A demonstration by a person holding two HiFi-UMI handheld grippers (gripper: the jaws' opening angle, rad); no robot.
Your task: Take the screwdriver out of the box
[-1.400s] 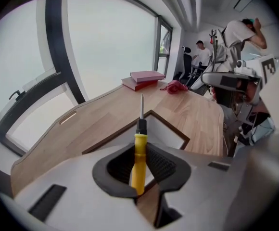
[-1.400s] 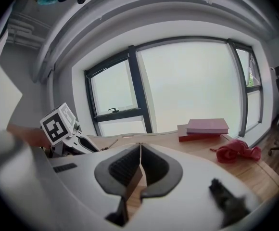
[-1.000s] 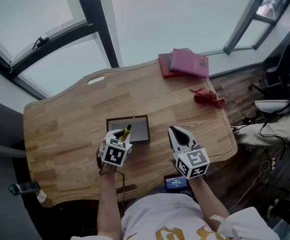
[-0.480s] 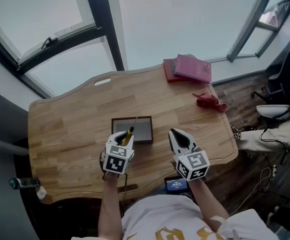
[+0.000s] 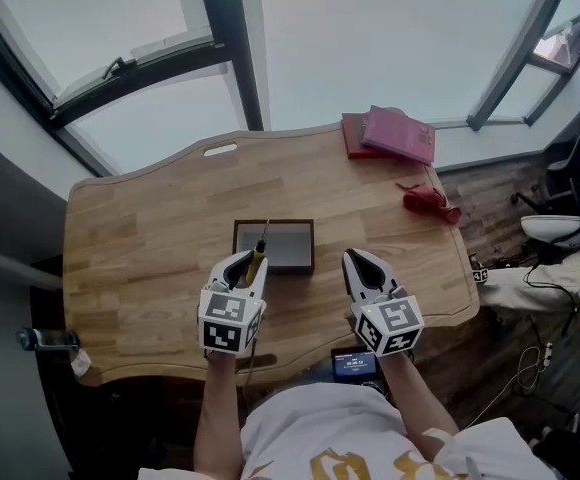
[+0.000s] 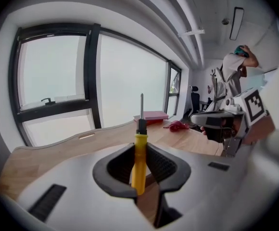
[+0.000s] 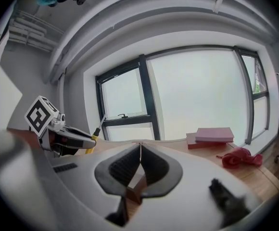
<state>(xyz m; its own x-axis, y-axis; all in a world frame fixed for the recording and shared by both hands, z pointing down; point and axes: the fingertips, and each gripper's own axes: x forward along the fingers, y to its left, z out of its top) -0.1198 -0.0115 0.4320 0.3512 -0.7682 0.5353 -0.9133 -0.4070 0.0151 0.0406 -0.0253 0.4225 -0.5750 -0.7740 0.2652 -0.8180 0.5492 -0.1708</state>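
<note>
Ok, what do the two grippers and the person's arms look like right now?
Both the left gripper and right gripper have light grey, pointed shells with black ribbed pads inside. Each carries a white cube with black square markers. The forearms are bare; the person wears a white shirt with gold print.

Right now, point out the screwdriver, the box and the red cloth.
screwdriver (image 6: 139, 158), left gripper view, yellow handle.
box (image 5: 290, 248), head view, bare inner floor.
red cloth (image 5: 428, 201), head view, its middle.
</note>
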